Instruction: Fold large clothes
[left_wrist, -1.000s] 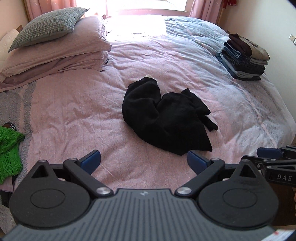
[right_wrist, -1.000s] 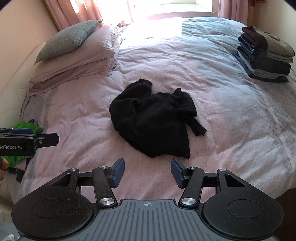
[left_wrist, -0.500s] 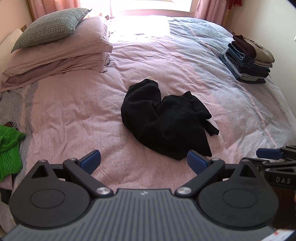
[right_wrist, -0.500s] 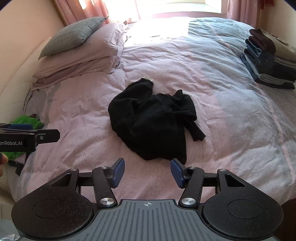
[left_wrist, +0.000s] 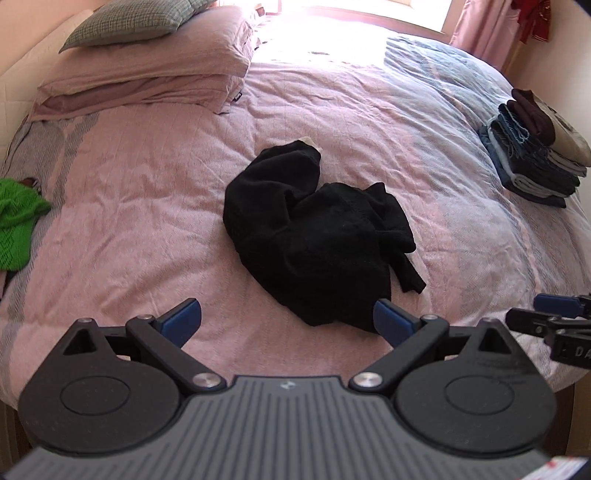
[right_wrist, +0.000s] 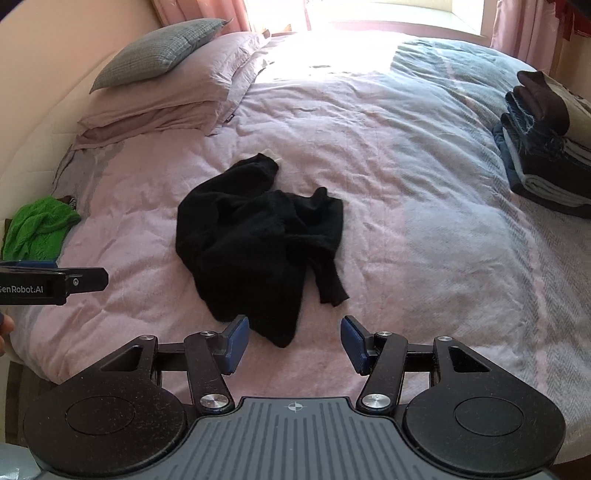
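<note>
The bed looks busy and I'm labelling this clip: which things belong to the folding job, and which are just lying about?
Job:
black garment, crumpled mid-bed
left gripper, open, empty
right gripper, open, empty

Lying about:
folded clothes stack
green knit
pillows

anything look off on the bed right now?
The black garment lies crumpled mid-bed, one strip trailing out, unlike the neat folded stack at the right edge. A green knit is bunched at the left edge. Both tools are open, touching nothing.
</note>
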